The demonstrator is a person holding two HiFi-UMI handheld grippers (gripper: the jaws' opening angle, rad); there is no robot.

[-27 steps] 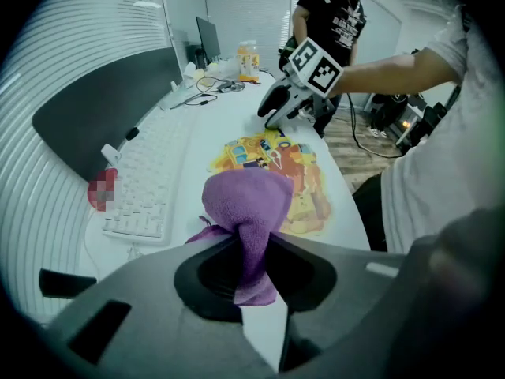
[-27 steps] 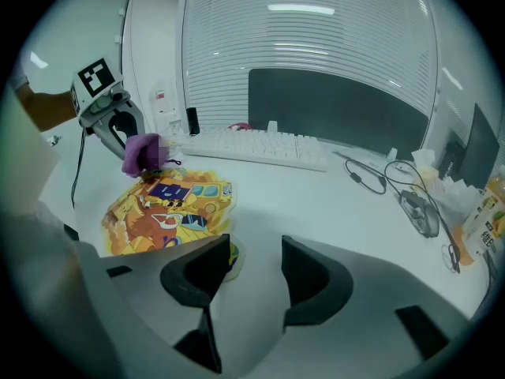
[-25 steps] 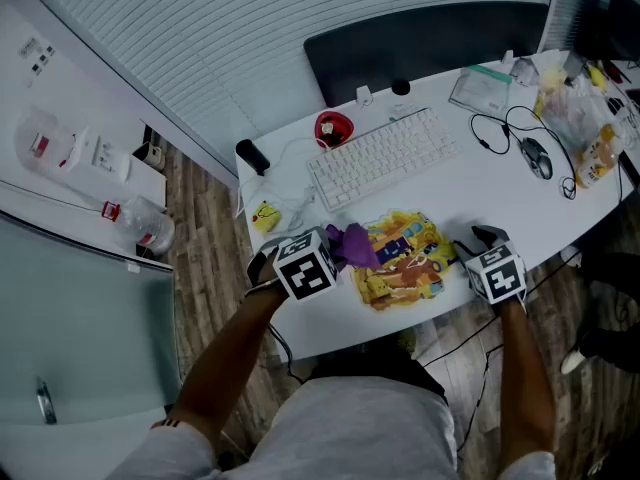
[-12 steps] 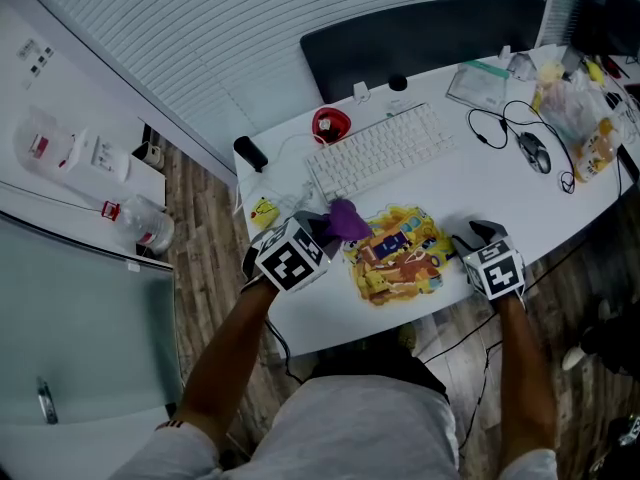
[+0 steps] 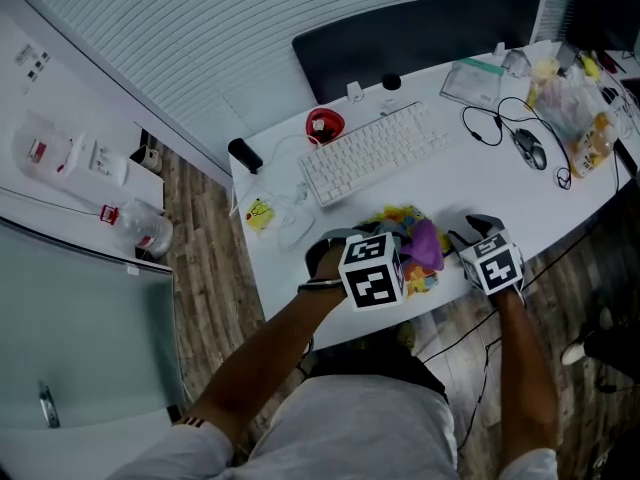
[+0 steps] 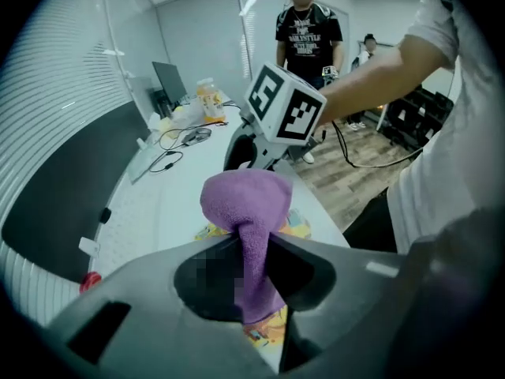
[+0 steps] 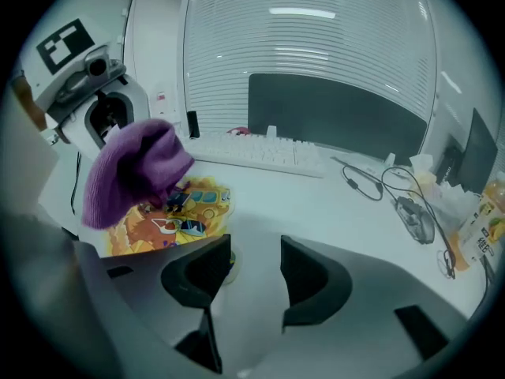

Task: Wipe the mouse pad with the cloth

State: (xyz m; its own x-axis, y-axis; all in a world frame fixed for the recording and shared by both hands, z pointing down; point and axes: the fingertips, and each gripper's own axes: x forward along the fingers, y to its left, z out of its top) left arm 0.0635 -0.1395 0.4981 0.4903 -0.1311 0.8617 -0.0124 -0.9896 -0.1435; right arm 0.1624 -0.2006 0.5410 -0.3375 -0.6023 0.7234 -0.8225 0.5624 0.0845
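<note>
A colourful yellow cartoon mouse pad [image 5: 398, 218] lies on the white desk [image 5: 480, 188] near its front edge, partly hidden under my left gripper. My left gripper [image 5: 408, 252] is shut on a purple cloth [image 5: 426, 242] that rests on the pad's right part. In the left gripper view the cloth [image 6: 246, 212] bulges out ahead of the closed jaws, with the pad [image 6: 268, 330] below. My right gripper [image 5: 467, 232] sits just right of the pad, open. In the right gripper view nothing lies between its jaws [image 7: 254, 268]; the cloth [image 7: 134, 172] and pad [image 7: 170, 215] are to their left.
Behind the pad are a white keyboard [image 5: 372, 153], a red round object [image 5: 323, 126] and a small yellow item [image 5: 262, 213]. A black mouse [image 5: 528, 148] with cables and a snack bag [image 5: 572, 108] sit far right. Two people [image 6: 308, 38] stand beyond the desk.
My left gripper has swept the purple cloth from the pad's left edge across to its right side. The right gripper has stayed where it was.
</note>
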